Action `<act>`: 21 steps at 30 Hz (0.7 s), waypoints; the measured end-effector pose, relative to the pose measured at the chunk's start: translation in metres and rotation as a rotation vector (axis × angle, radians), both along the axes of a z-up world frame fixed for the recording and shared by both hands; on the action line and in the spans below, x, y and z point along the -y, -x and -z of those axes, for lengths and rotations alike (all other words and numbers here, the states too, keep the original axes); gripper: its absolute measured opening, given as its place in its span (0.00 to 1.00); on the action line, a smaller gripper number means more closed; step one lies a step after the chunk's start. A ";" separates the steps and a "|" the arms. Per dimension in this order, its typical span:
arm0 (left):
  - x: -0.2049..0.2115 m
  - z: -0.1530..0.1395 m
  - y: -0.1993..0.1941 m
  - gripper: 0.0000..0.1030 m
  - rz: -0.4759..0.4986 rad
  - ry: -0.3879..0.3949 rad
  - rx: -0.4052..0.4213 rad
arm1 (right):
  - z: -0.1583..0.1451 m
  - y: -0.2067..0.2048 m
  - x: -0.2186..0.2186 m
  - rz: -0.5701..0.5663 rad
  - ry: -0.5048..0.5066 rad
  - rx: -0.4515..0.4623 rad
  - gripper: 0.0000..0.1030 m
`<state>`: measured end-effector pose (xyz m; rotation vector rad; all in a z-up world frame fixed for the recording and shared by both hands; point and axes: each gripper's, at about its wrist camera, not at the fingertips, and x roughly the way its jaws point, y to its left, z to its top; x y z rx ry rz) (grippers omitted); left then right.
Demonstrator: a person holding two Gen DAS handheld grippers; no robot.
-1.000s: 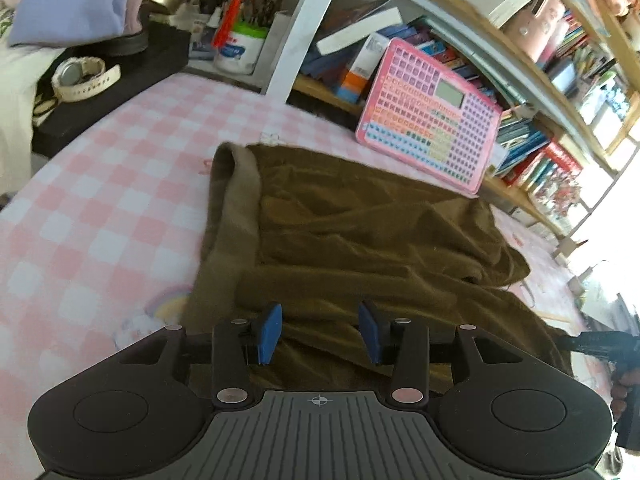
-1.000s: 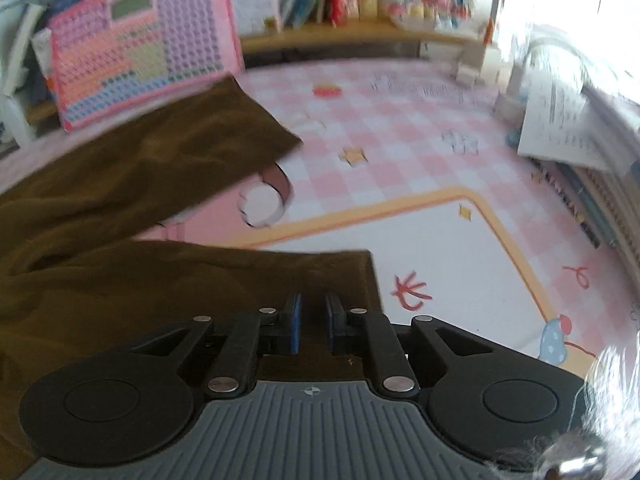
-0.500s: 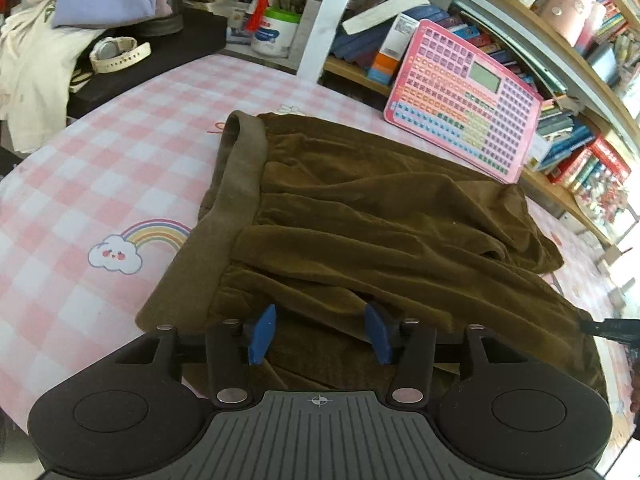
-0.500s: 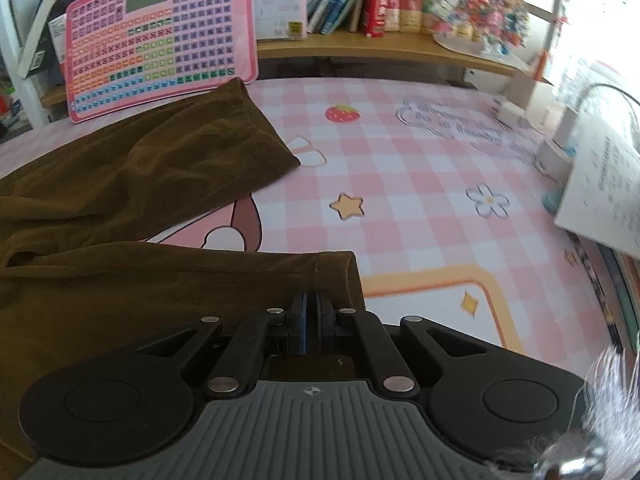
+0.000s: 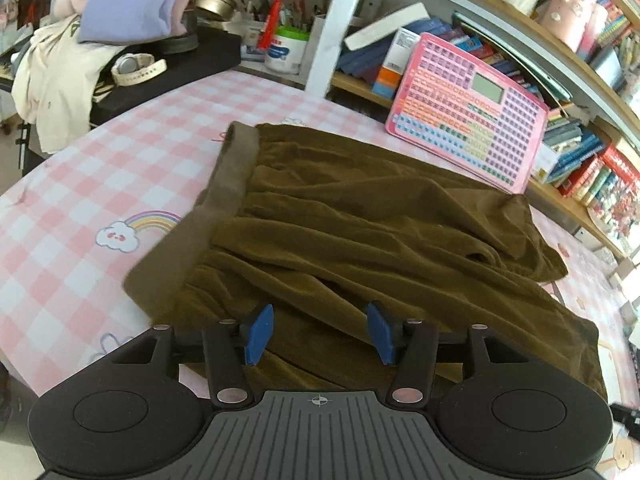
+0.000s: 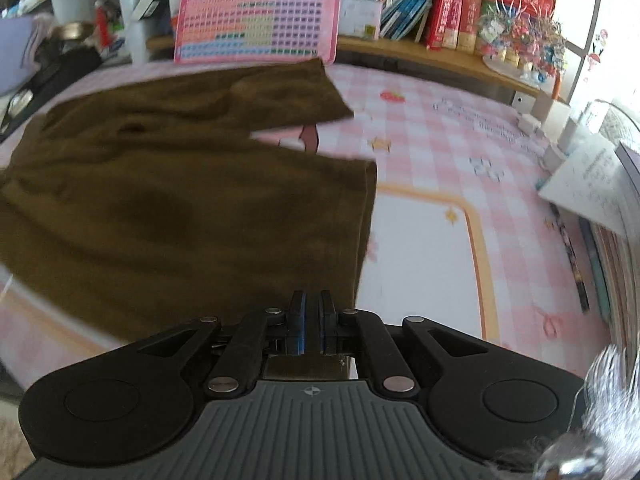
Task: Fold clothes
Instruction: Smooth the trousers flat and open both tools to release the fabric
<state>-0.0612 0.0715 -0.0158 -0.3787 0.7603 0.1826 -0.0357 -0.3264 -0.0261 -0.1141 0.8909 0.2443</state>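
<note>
Brown velvet shorts [image 5: 360, 232] lie spread on a pink checked table cover [image 5: 80, 184], waistband [image 5: 224, 184] to the left, legs to the right. My left gripper [image 5: 318, 330] is open and hovers just above the near edge of the shorts, near the waist end. My right gripper [image 6: 313, 318] is shut on the hem of the near leg of the shorts [image 6: 180, 208] and holds that corner lifted off the table. The far leg [image 6: 280, 96] lies flat.
A pink toy keyboard [image 5: 468, 108] leans on the bookshelf behind the shorts. A black box with a watch [image 5: 138, 70] and piled clothes [image 5: 60, 80] stand at the far left. Papers and books [image 6: 592, 184] lie along the right edge. The cover's white panel [image 6: 424, 264] lies right of the shorts.
My right gripper has closed on the near leg's hem and lifted it, pulling it toward me. My left gripper has risen and drawn back a little, still open.
</note>
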 end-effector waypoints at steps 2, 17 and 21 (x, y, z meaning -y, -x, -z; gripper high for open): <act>0.009 -0.001 0.000 0.51 0.014 -0.005 0.000 | 0.004 0.006 0.002 0.003 -0.004 -0.010 0.05; 0.017 -0.010 0.027 0.58 -0.041 -0.047 0.014 | -0.003 0.020 0.005 -0.006 -0.056 0.008 0.21; 0.007 -0.010 0.028 0.58 -0.089 -0.026 0.018 | -0.007 0.027 -0.001 -0.008 -0.059 0.020 0.33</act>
